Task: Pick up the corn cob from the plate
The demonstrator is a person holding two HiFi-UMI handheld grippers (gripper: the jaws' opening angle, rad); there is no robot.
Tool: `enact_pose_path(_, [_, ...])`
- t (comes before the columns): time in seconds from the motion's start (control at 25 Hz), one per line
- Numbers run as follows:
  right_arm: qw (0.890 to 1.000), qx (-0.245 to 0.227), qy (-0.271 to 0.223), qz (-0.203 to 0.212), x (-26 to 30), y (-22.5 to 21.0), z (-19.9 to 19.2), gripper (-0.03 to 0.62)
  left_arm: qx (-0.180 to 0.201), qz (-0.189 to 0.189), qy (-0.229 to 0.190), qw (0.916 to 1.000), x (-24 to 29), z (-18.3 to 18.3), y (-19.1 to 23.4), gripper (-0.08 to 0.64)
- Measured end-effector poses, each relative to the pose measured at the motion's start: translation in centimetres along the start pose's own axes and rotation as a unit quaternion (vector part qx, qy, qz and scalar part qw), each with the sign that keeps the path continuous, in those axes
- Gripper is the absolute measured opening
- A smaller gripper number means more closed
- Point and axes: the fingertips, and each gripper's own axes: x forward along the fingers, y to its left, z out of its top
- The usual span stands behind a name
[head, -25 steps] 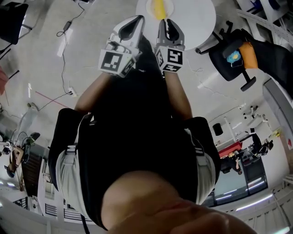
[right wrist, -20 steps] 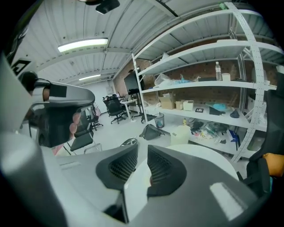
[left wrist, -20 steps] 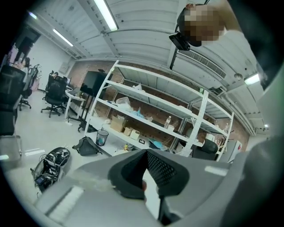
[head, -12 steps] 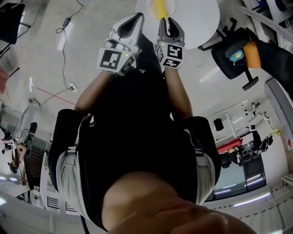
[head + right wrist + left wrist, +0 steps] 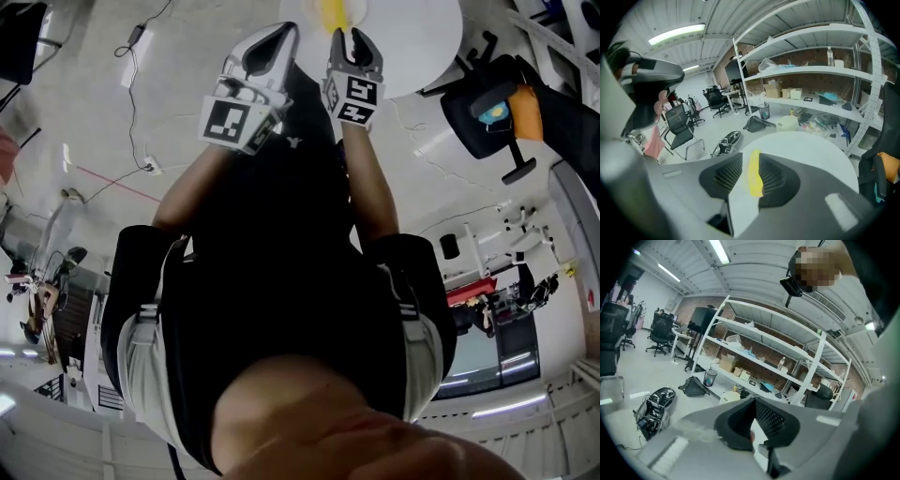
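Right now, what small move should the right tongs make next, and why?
Probably ease the right tongs lower around the corn. Their jaws are opening, and the corn shows in the gap with space beside it, so it is not gripped. It lies on the plate.

**Right tongs lowered onto the cob**
The right tongs (image 5: 345, 36) sank toward the tabletop (image 5: 412, 42), jaws opening, until the corn cob (image 5: 754, 180) showed in the gap between their tips.
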Motion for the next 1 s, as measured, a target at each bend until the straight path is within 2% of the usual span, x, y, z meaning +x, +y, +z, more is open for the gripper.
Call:
enact_pose_path(0.24, [1.000,-0.001,0.024,-0.001,2.2,-0.8,-1.7,0.130,-0.008,0.001,-0.011,0.9999,0.9,0.1,0.5,0.006])
enact_pose_path(0.56, [0.998,0.000,0.067,0.000,4.2,-1.7,-4.1,0.157,-0.018,0.015,0.017,0.9996,2.0,-1.4,1.3,0.006])
enact_pose_path(1.0, [0.993,-0.001,0.113,0.017,6.1,-2.0,-6.3,0.217,-0.028,0.026,0.024,0.9990,3.2,-2.3,1.9,0.006])
